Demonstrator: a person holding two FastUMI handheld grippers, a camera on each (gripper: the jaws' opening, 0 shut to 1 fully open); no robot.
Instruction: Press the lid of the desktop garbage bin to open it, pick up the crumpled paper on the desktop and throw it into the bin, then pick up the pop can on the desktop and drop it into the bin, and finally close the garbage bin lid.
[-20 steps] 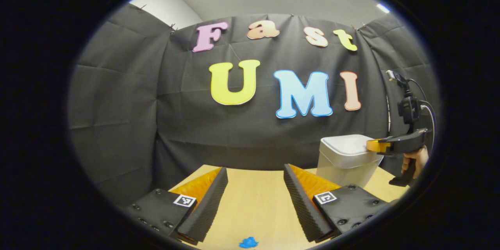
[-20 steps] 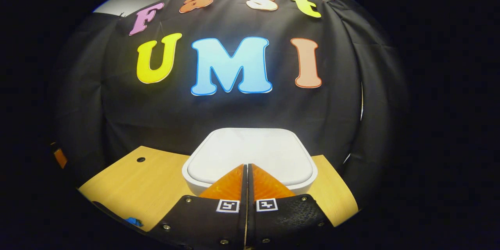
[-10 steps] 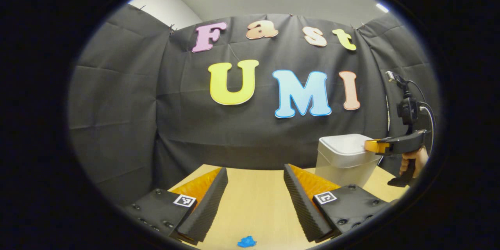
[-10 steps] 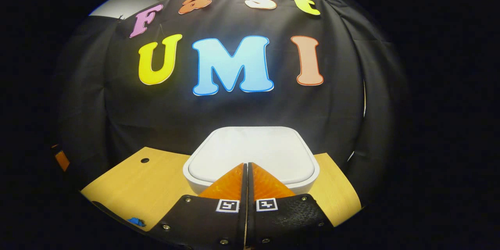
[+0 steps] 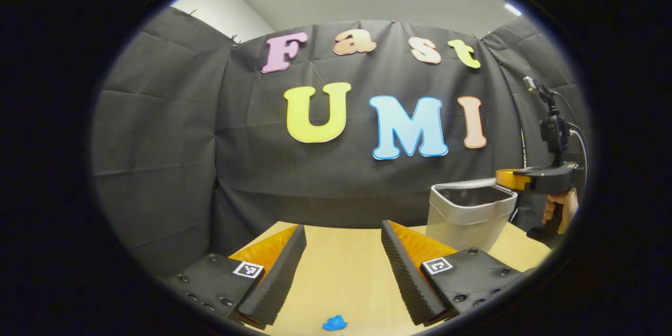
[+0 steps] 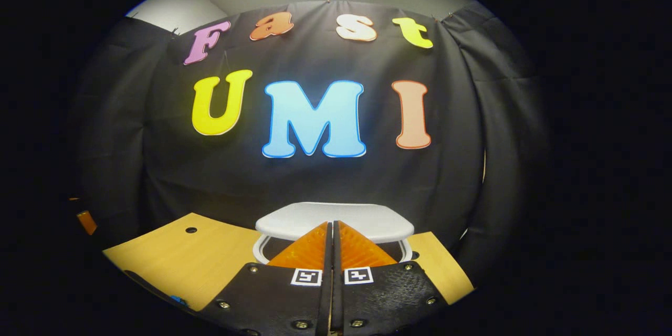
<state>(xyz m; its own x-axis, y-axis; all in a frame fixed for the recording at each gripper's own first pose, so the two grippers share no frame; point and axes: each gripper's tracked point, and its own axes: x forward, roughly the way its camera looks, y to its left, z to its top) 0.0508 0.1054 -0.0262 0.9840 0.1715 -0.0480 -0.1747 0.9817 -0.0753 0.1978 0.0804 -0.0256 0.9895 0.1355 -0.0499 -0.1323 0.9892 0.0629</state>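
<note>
The white desktop bin (image 5: 459, 223) stands on the wooden table at the right of the left gripper view. Its lid (image 5: 462, 184) is lifted, and the dark opening shows under it. My right gripper (image 5: 505, 179), held by a hand (image 5: 559, 207), hovers at the lid's raised front edge. In the right gripper view the lid (image 6: 367, 219) lies nearly edge-on just beyond my shut right gripper (image 6: 332, 223), which holds nothing. My left gripper (image 5: 344, 226) is open and empty over the table. A small blue crumpled piece (image 5: 334, 323) lies below it.
The wooden table (image 6: 173, 257) has a small round hole (image 6: 191, 230) left of the bin. The booth's black cloth wall stands close behind the bin. Bare tabletop (image 5: 341, 273) stretches between my left gripper and the bin.
The bin lid was flat and shut; it has now sprung up and the bin is open. My right gripper has risen a little with it. The left gripper stayed still.
</note>
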